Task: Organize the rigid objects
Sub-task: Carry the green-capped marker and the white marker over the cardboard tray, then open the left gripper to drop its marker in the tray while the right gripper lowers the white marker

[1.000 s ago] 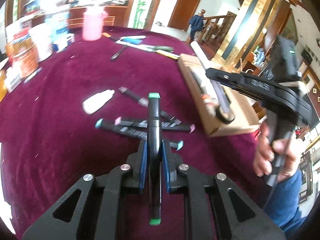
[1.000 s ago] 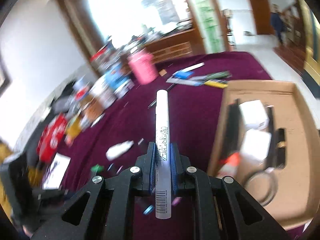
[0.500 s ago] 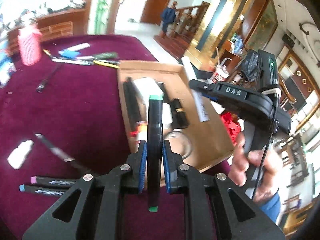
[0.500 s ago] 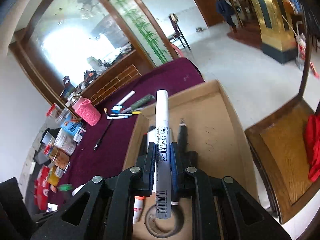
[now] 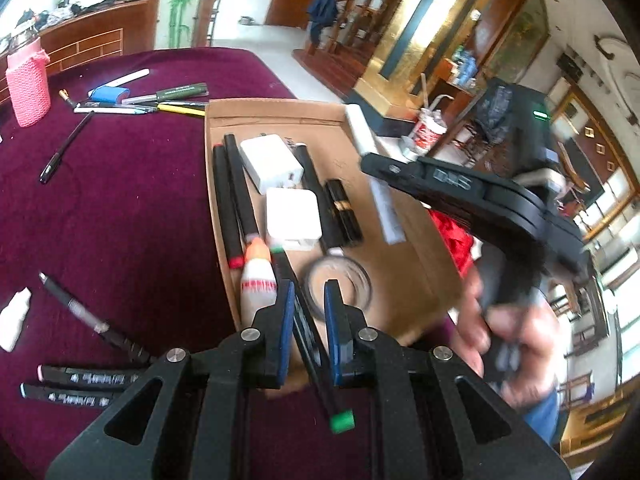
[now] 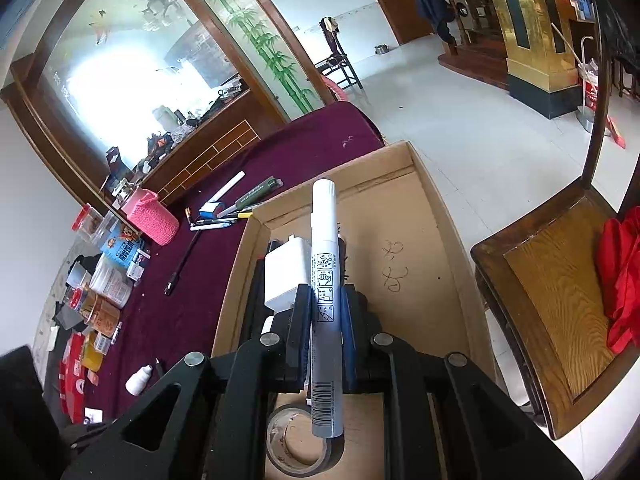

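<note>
My left gripper (image 5: 308, 292) is open over the near end of a cardboard tray (image 5: 276, 108). A black marker with green caps (image 5: 310, 336) lies slanted and loose between its blue pads. My right gripper (image 6: 326, 296) is shut on a white marker (image 6: 325, 240) and holds it above the same tray (image 6: 436, 240); it also shows in the left wrist view (image 5: 460, 184). The tray holds black markers (image 5: 236, 188), two white adapters (image 5: 272, 162), a glue bottle (image 5: 256, 276) and a tape roll (image 5: 340, 284).
The maroon tablecloth (image 5: 120, 200) carries loose pens (image 5: 64, 148), black markers (image 5: 76, 384), a small white bottle (image 5: 14, 320), a pink cup (image 5: 28, 80) and a row of pens (image 5: 160, 98). A wooden chair with red cloth (image 6: 560, 280) stands right of the tray.
My left gripper has opened and the green-capped marker has tilted loose between the pads. My right gripper has moved further over the tray with the white marker.
</note>
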The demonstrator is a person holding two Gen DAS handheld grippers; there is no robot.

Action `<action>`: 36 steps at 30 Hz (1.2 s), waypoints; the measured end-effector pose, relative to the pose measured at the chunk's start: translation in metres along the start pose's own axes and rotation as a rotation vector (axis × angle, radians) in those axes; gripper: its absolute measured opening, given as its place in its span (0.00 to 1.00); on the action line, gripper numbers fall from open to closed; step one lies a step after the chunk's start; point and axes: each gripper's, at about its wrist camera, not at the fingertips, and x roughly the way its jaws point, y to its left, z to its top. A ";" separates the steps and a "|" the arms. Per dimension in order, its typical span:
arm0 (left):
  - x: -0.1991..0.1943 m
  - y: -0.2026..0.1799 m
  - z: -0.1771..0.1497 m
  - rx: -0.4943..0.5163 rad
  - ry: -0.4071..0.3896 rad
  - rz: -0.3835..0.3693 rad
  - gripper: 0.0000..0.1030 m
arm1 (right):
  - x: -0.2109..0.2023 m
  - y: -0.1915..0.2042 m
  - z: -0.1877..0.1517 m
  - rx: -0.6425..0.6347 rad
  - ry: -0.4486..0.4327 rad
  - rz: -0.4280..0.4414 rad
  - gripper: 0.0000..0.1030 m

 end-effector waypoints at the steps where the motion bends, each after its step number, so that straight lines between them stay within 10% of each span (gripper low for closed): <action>1: -0.008 -0.002 -0.007 0.033 0.002 -0.014 0.12 | -0.001 -0.001 0.000 0.003 -0.003 0.001 0.12; 11: -0.039 -0.028 -0.067 0.273 0.118 -0.146 0.12 | -0.004 -0.003 0.000 0.035 -0.016 0.024 0.12; 16: -0.023 -0.029 -0.061 0.245 0.122 -0.116 0.12 | -0.002 -0.006 -0.002 0.053 -0.014 0.031 0.12; 21: -0.003 -0.025 -0.040 0.275 0.067 0.066 0.12 | -0.004 -0.006 -0.001 0.051 -0.019 0.044 0.12; 36: -0.033 0.007 -0.038 0.172 0.015 -0.008 0.12 | 0.017 -0.018 -0.006 0.036 0.074 -0.137 0.12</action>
